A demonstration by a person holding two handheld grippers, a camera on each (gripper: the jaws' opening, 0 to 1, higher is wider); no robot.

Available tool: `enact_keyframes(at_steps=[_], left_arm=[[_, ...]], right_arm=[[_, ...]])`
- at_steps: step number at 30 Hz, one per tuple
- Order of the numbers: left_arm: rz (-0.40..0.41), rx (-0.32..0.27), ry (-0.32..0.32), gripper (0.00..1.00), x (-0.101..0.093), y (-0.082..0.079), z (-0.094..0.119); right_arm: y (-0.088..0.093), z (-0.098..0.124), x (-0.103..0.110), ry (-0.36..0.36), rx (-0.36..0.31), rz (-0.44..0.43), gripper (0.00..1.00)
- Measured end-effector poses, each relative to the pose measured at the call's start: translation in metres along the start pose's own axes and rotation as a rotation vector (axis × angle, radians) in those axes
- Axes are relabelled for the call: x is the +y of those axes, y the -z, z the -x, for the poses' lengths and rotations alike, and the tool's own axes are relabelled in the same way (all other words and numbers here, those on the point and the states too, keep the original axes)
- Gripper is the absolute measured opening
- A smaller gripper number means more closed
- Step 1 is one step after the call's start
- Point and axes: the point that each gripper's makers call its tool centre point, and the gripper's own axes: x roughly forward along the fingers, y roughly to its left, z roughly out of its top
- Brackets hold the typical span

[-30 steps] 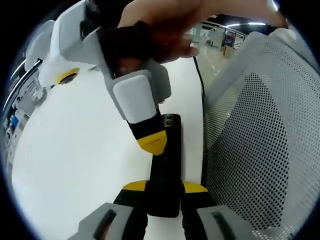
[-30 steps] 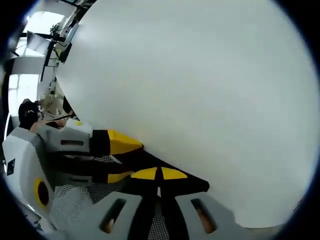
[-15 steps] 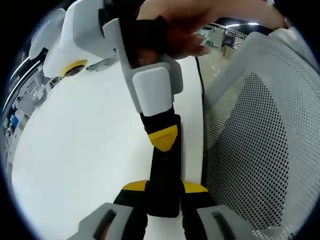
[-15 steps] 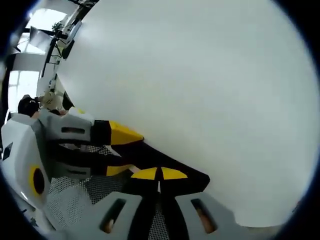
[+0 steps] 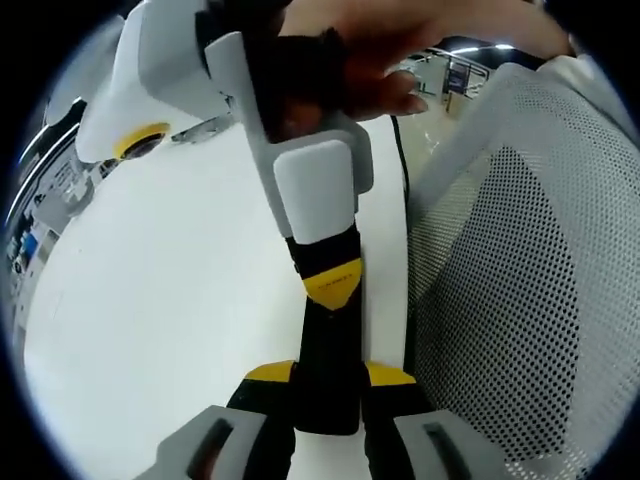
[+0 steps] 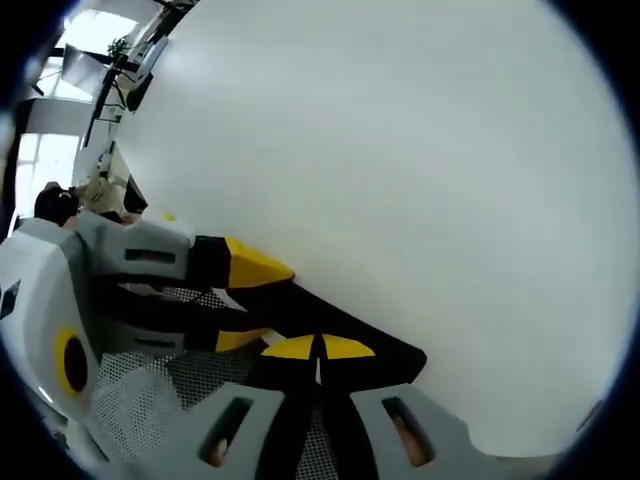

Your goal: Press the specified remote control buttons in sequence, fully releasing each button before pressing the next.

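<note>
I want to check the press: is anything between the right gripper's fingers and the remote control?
Nothing visible is. In the left gripper view, the right gripper comes down with its yellow tip directly on the black remote control, which the left gripper holds over the white table.

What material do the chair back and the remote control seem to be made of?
The chair back looks like light grey woven mesh: regular small holes show through it. The remote control, held between the left gripper's fingers, looks like black plastic with a smooth, slightly glossy finish, though much is covered.
</note>
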Motion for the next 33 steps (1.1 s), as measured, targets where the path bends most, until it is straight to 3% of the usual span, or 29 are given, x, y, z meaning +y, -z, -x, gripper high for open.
enact_keyframes(at_steps=[7, 18, 26, 33], left_arm=[[0.019, -0.023, -0.03, 0.24, 0.003, -0.011, -0.004], [0.029, -0.047, -0.029, 0.24, 0.0, -0.009, -0.005], [0.032, -0.041, -0.029, 0.25, 0.0, -0.008, -0.006], [0.042, -0.038, -0.031, 0.25, 0.001, -0.008, -0.006]], right_arm=[[-0.002, 0.004, -0.012, 0.02, -0.01, 0.002, 0.0], [0.0, 0.005, -0.013, 0.041, -0.057, 0.031, 0.0], [0.0, 0.006, -0.015, 0.066, -0.137, 0.101, 0.0], [0.0, 0.007, -0.014, 0.05, -0.213, 0.085, 0.0]])
